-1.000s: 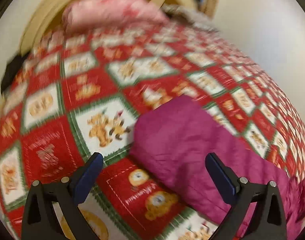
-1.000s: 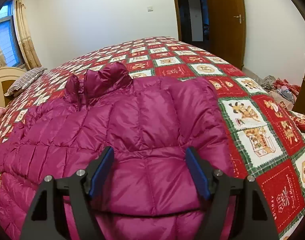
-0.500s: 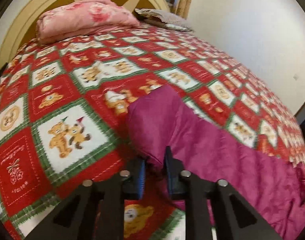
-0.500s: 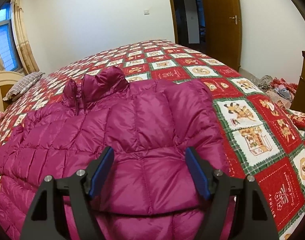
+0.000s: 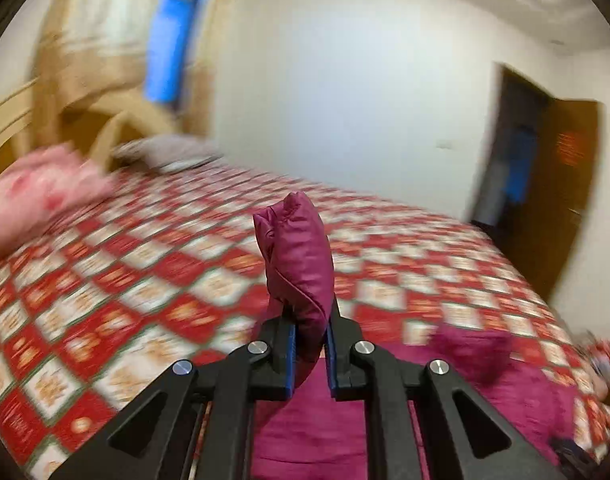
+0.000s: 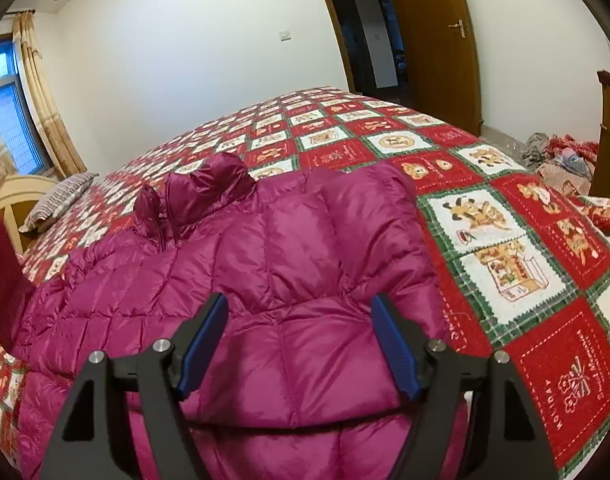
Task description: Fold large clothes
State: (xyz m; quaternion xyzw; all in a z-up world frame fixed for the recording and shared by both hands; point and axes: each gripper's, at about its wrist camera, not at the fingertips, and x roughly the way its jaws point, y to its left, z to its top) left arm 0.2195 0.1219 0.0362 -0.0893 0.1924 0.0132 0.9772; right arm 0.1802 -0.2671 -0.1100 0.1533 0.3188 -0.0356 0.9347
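Observation:
A magenta quilted puffer jacket (image 6: 289, 280) lies spread on the bed, collar (image 6: 201, 184) toward the far side, its right sleeve folded over the body. My left gripper (image 5: 309, 328) is shut on the jacket's left sleeve cuff (image 5: 297, 256) and holds it raised above the bed; the rest of the jacket (image 5: 485, 368) lies below at the right. The lifted sleeve (image 6: 1, 272) shows at the left edge of the right wrist view. My right gripper (image 6: 297, 344) is open and hovers just over the jacket's folded middle, empty.
The bed has a red, white and green cartoon quilt (image 6: 505, 240). A pink pillow (image 5: 37, 196) and a striped pillow (image 6: 53, 200) lie by the headboard (image 5: 117, 120). A brown door (image 6: 437, 40) and a clothes pile (image 6: 561, 156) on the floor are at the right.
My left gripper closed on the sleeve cuff, then lifted it off the bed and swung toward the jacket body. My right gripper stayed open over the jacket, drifting slightly.

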